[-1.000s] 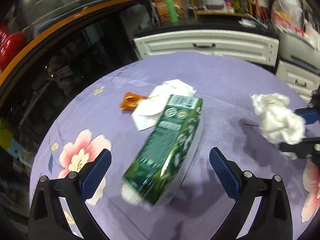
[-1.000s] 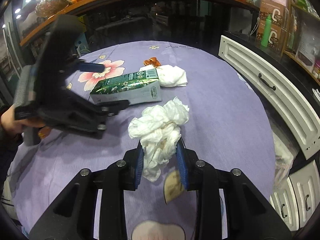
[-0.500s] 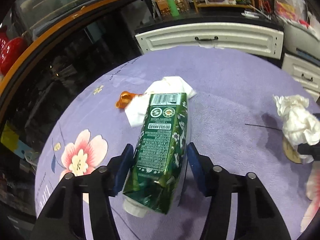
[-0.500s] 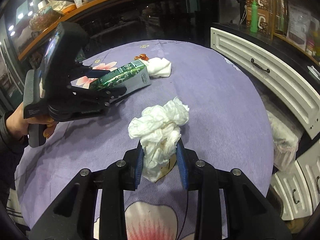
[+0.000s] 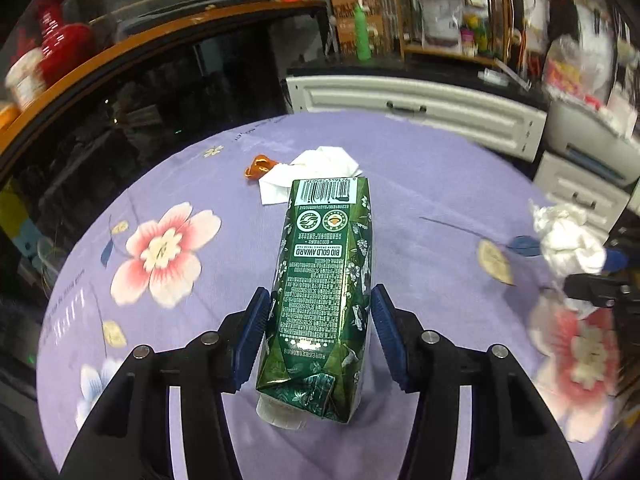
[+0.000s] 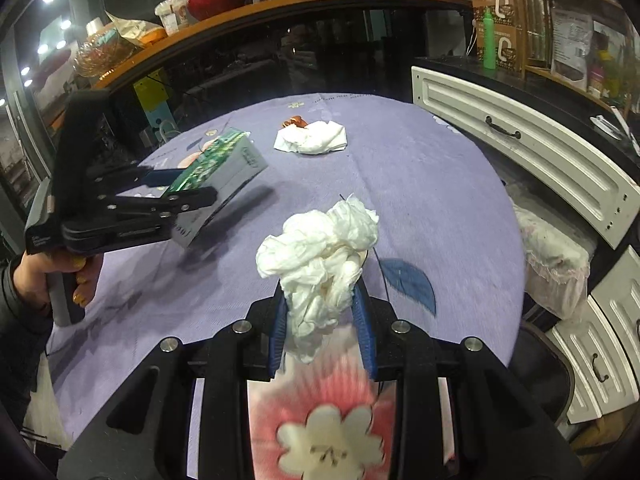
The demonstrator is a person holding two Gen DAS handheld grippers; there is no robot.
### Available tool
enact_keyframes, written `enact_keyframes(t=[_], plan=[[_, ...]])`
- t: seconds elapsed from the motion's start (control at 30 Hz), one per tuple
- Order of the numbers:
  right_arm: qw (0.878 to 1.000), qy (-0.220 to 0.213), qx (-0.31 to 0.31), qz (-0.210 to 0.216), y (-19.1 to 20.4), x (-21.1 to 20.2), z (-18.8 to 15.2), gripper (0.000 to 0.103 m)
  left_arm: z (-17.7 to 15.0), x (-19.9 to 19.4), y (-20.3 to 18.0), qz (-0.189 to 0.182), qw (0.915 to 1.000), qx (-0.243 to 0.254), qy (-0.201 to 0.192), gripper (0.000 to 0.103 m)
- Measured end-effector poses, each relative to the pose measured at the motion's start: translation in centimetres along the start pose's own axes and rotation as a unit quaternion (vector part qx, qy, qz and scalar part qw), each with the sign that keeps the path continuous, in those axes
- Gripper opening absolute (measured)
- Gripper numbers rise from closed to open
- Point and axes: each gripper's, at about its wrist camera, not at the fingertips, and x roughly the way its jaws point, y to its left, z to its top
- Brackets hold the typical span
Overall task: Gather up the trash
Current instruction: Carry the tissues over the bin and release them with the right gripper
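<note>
We have the green carton (image 5: 324, 292) clamped in our left gripper (image 5: 320, 336), jaws closing, its long axis toward twelve o'clock, and crumpled tissue (image 6: 320, 256) pinched in our right gripper (image 6: 322, 326), both lifted above the purple tablecloth (image 5: 420, 200).

Your left tool (image 5: 318, 332) carries the green carton (image 5: 326, 280) clear above the counter (image 5: 432, 184), its jaws closing on the carton's sides, so the cloth under it is open. Your right tool (image 6: 320, 320) is clamped on the crumpled tissue wad (image 6: 320, 252), with bare cloth ahead. At the counter's far side the flat white napkin (image 6: 314, 140) and the orange wrapper (image 5: 260, 164) lie touching; both sides of them are free. The white drawer fronts (image 6: 520, 152) and the pale plastic bag (image 6: 554, 268) crowd the right rim. The dark glass cabinet (image 5: 160, 112) walls the far left edge.
</note>
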Motion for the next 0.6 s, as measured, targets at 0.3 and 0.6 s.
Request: enact_keyframes(t=[0.3, 0.6], plan=[[0.999, -0.020, 0.005, -0.025, 0.3, -5.2, -5.0, 0.031, -4.5, -7.5, -3.4, -0.020, 0.9968, -0.046, -0.063, 0.052], [0.997, -0.025, 0.049, -0.055, -3.0, -9.4, -9.9, 0.031, -6.9, -11.2, -9.1, -0.038, 0.9937, -0.040, -0.098, 0.052]])
